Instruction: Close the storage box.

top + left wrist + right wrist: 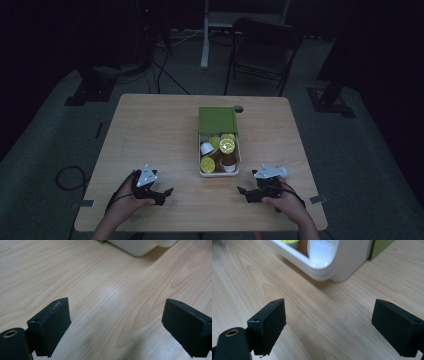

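A white box (219, 171) stands on the wooden table (150, 130), holding several small pods with yellow, white and brown tops. Its green lid (217, 120) lies just behind it. My left gripper (166, 194) rests low near the front left, held in a hand, jaws wide apart with bare wood between them (115, 325); a corner of the white box (140, 246) is ahead of it. My right gripper (244, 193) sits front right, also open (328, 325), with the box's near corner (324, 271) close ahead.
A folding chair (262, 50) and a white stand (207, 30) are behind the table on the dark floor. Cables (70, 177) trail at the left. A small dark object (239, 108) lies beside the lid.
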The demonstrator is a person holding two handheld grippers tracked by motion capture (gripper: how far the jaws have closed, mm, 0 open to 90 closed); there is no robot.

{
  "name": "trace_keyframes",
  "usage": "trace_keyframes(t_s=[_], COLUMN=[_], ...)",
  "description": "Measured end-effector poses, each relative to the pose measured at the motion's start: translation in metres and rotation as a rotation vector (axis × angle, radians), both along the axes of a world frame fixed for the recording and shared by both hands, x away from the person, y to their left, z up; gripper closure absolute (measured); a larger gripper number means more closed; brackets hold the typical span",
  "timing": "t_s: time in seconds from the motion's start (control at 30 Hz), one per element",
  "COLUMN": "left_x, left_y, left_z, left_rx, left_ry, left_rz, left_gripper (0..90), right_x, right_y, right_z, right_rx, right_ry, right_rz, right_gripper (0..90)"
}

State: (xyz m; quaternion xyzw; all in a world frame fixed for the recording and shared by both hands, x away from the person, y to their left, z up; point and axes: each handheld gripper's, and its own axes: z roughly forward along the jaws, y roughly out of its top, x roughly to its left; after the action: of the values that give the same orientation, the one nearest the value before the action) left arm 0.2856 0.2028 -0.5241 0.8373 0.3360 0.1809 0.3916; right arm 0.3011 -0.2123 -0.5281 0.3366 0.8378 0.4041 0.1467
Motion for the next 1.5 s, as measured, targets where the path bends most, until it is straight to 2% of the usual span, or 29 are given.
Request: trace_keyframes(t_s=[0.07,0.23,0.37,0.5,0.87,1.2,1.3,1.43,1.5], left_x=[0.002,0.005,0.009,0.013,0.022,0.031,0.035,0.039,0.040], left_y=[-0.004,-0.014,-0.020,-0.026,-0.041,-0.055,-0.057,-0.062,-0.065], left_z=[0.001,0.005,0.006,0.007,0.009,0.013,0.015,0.017,0.019], left_rx=[-0.001,-0.017,-0.023,-0.036,-0.086,-0.125,-0.137,-0.134,-0.122], left_ry=[-0.016,-0.037,-0.041,-0.052,-0.053,-0.110,-0.109,-0.113,-0.135], left_rz=[-0.012,-0.038,-0.055,-0.060,-0.097,-0.091,-0.084,-0.087,-0.093], left_gripper=[11.9,12.2,12.2,12.2,12.2,12.1,12.2,12.1,12.1], right_x=[0.000,0.002,0.004,0.008,0.016,0.024,0.026,0.030,0.032], right_y=[0.000,-0.001,-0.003,-0.003,-0.002,-0.003,-0.003,-0.002,-0.002], right_z=[0.003,0.010,0.014,0.016,0.024,0.025,0.025,0.024,0.024], right_rx=[0.012,0.033,0.066,0.067,0.109,0.143,0.152,0.153,0.151], right_ry=[-0.010,-0.022,-0.020,-0.022,-0.050,-0.057,-0.056,-0.049,-0.048], right_rz=[-0.002,-0.006,-0.015,-0.019,-0.027,-0.058,-0.065,-0.068,-0.070], right_gripper=[11.7,11.7,11.7,11.7,11.8,11.8,11.8,11.8,11.8])
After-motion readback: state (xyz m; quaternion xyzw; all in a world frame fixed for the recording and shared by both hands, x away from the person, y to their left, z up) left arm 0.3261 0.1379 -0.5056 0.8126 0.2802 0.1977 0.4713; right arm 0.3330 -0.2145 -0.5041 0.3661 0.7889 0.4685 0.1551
